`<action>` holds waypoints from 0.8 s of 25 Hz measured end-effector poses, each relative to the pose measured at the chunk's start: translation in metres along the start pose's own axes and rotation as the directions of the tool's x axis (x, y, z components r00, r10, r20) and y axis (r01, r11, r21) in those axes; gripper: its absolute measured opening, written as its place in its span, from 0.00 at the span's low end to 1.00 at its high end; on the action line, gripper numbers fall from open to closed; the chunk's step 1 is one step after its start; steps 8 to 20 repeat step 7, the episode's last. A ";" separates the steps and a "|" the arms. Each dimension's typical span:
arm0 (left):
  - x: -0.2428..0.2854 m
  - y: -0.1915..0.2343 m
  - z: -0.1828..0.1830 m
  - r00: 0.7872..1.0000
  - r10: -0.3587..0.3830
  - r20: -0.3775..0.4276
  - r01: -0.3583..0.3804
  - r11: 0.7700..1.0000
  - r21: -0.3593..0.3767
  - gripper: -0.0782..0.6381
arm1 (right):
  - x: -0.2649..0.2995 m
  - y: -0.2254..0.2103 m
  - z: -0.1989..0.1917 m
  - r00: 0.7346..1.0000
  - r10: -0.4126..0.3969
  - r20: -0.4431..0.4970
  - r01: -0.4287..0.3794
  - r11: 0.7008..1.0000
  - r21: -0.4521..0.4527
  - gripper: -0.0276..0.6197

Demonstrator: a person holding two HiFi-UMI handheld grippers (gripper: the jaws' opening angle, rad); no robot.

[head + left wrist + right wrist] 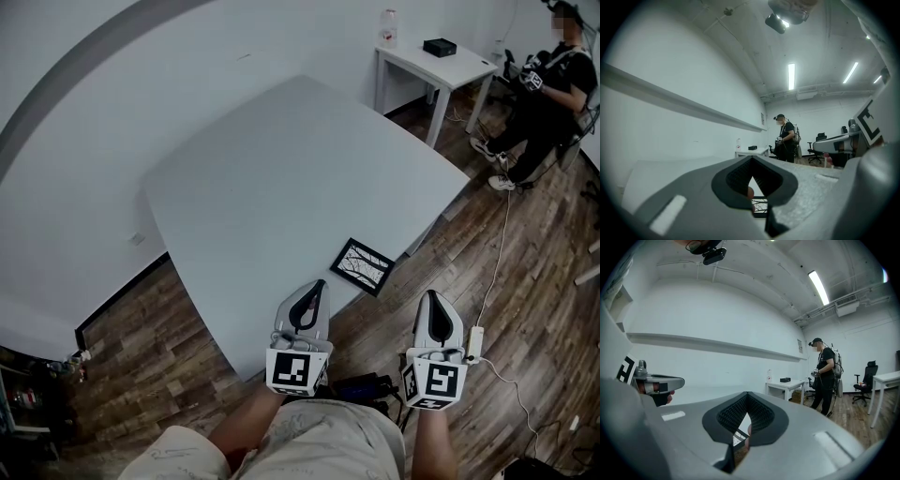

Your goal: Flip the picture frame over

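The picture frame [362, 266], black-edged with a black-and-white branch pattern facing up, lies flat near the front edge of the large white table [272, 197]. My left gripper [317, 286] hovers just short of the frame's near left corner, shut and empty. My right gripper [431, 298] is held off the table's edge over the wooden floor, to the right of the frame, also shut and empty. In the left gripper view a slice of the frame [759, 206] shows through the gap under the closed jaws; the right gripper view shows a sliver of the frame [738, 438] the same way.
A small white side table [412, 64] at the back right carries a black box [439, 46] and a bottle [387, 28]. A person [548, 89] sits beyond it. A power strip [475, 342] with its cable lies on the floor by my right gripper.
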State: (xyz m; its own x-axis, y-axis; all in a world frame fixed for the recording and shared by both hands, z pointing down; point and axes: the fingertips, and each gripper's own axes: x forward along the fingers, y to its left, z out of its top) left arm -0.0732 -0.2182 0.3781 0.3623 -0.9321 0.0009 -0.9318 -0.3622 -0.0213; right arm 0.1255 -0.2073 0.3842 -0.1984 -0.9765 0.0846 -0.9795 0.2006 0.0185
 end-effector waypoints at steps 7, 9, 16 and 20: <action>-0.003 -0.003 -0.004 1.000 -0.006 0.004 0.006 1.000 -0.003 0.11 | -0.002 0.000 0.000 1.000 0.000 0.001 0.000 1.000 0.007 0.08; -0.003 -0.003 -0.004 1.000 -0.006 0.004 0.006 1.000 -0.003 0.11 | -0.002 0.000 0.000 1.000 0.000 0.001 0.000 1.000 0.007 0.08; -0.003 -0.003 -0.004 1.000 -0.006 0.004 0.006 1.000 -0.003 0.11 | -0.002 0.000 0.000 1.000 0.000 0.001 0.000 1.000 0.007 0.08; -0.003 -0.003 -0.004 1.000 -0.006 0.004 0.006 1.000 -0.003 0.11 | -0.002 0.000 0.000 1.000 0.000 0.001 0.000 1.000 0.007 0.08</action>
